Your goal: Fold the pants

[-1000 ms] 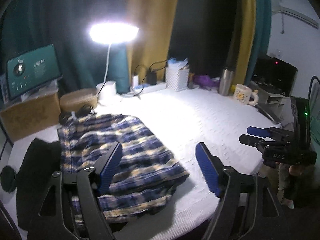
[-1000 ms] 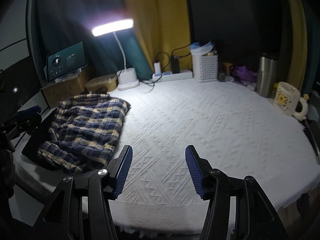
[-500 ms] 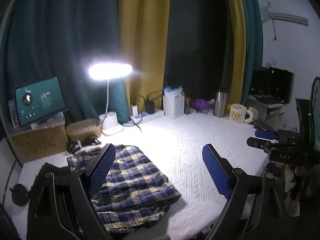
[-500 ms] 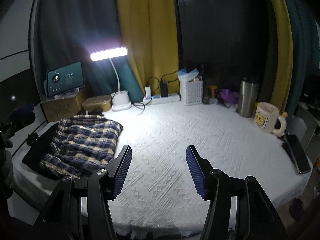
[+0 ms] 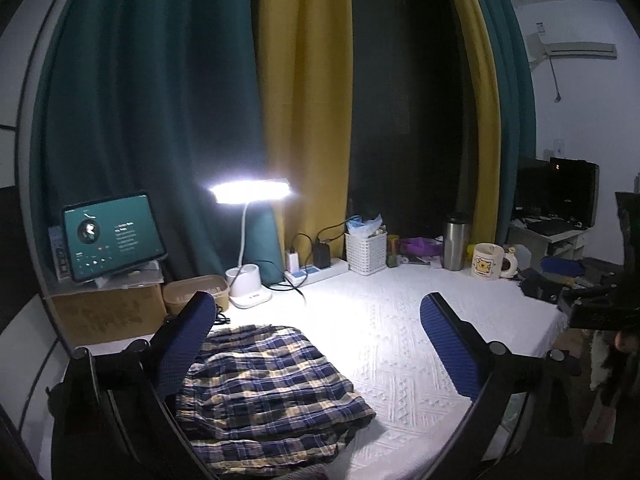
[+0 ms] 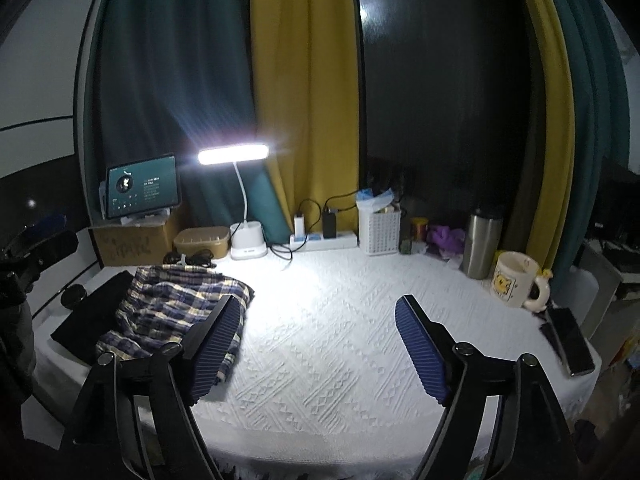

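Blue and yellow plaid pants (image 5: pixel 264 384) lie folded in a compact bundle on the left part of the white-covered table (image 5: pixel 400 340); they also show in the right wrist view (image 6: pixel 172 308). My left gripper (image 5: pixel 316 344) is open and empty, held above and behind the bundle. My right gripper (image 6: pixel 320 348) is open and empty over the table's front middle, to the right of the pants. The right gripper shows at the far right of the left wrist view (image 5: pixel 560 276), and the left gripper at the far left of the right wrist view (image 6: pixel 40 236).
A lit desk lamp (image 6: pixel 248 208), a tablet (image 6: pixel 142 190) on a cardboard box, a power strip (image 6: pixel 324 240), a white basket (image 6: pixel 378 232), a steel tumbler (image 6: pixel 480 244) and a mug (image 6: pixel 514 280) line the back. A phone (image 6: pixel 568 340) lies at the right edge. Black cloth (image 6: pixel 92 312) lies under the pants.
Both grippers have lifted and pulled back from the table, so more curtain and room shows. The pants stay folded on the left. Both grippers stay open.
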`<state>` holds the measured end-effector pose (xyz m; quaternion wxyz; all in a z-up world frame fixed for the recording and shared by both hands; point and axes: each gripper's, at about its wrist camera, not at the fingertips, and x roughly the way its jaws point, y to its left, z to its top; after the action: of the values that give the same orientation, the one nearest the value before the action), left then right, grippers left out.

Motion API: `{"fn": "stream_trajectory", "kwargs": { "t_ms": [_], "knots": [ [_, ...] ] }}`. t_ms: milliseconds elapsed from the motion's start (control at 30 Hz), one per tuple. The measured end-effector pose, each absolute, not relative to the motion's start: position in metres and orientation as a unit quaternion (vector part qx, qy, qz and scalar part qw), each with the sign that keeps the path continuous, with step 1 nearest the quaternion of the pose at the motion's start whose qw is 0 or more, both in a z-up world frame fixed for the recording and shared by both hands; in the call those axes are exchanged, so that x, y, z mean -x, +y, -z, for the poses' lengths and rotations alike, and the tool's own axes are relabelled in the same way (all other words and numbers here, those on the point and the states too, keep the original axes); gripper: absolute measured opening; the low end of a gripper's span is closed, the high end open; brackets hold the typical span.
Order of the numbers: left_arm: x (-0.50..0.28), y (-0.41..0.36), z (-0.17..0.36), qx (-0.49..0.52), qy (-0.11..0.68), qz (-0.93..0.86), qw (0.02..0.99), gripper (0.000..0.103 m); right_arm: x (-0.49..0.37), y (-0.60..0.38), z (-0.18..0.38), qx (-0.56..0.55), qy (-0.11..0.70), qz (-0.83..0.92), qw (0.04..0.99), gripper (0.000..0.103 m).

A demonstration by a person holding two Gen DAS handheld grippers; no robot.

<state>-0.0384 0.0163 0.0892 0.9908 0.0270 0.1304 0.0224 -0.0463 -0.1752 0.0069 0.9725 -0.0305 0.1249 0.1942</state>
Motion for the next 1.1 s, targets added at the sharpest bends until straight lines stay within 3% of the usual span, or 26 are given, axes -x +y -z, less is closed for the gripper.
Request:
{"fn": "stream_trajectory", "kwargs": {
  "t_ms": [233, 1100],
  "knots": [
    [0.051, 0.015, -0.097, -0.036, 0.107, -0.051, 0.992, 0.102, 0.067, -0.176, -0.024, 0.034, 0.087, -0.172, 0.981, 0.094],
    [0.087, 0.023, -0.131, -0.021, 0.017, -0.080, 0.996, 0.102, 0.113, -0.177, -0.073, 0.039, 0.022, -0.138, 0.989, 0.097]
  ]
}}
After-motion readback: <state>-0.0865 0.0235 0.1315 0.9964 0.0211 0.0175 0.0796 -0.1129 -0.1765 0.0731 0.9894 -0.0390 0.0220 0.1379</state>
